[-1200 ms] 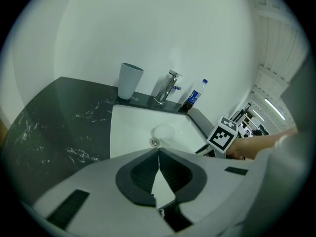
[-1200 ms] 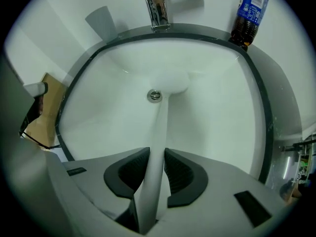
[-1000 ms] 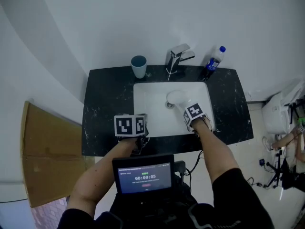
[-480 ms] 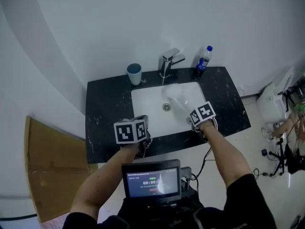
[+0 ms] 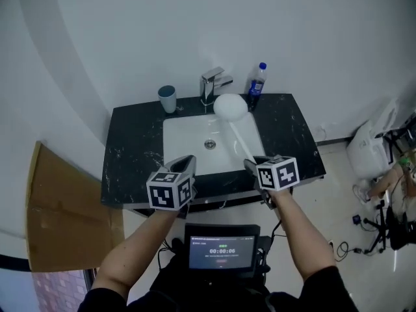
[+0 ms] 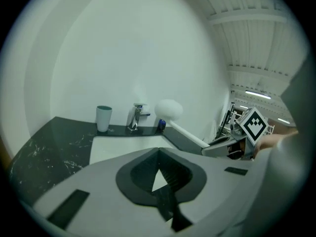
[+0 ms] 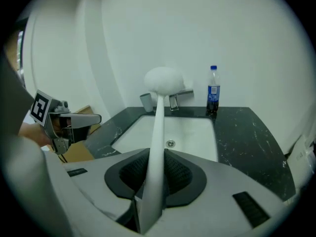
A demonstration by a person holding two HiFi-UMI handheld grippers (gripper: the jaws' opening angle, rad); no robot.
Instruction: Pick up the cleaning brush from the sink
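At the far left of my head view, a flat brown cardboard sheet (image 5: 62,207) leaned by the wall. Right of it, a dark black stone-look countertop (image 5: 130,155) carried a teal plastic cup (image 5: 167,99) at its back edge. In the lower centre-left, my left gripper (image 5: 184,161) hung in front of the counter's near edge. Its own view showed its jaws pressed together with nothing between them.

The white rectangular sink basin (image 5: 185,142) sat in the middle of the counter, and a chrome tap (image 5: 214,82) stood behind it. The white long-handled cleaning brush with a round head (image 5: 231,106) was out of the basin. It slanted up and away over the basin's right side, and its head lay between the tap and a clear plastic bottle with a blue cap and dark contents (image 5: 257,85).

My right gripper (image 5: 251,164), at lower centre-right, pinched the near end of the brush handle between its dark ribbed pads. The handle ran straight out from its jaws in that gripper's view. A small screen (image 5: 221,249) glowed at the bottom, and a white bag (image 5: 370,149) lay on the floor at the far right.
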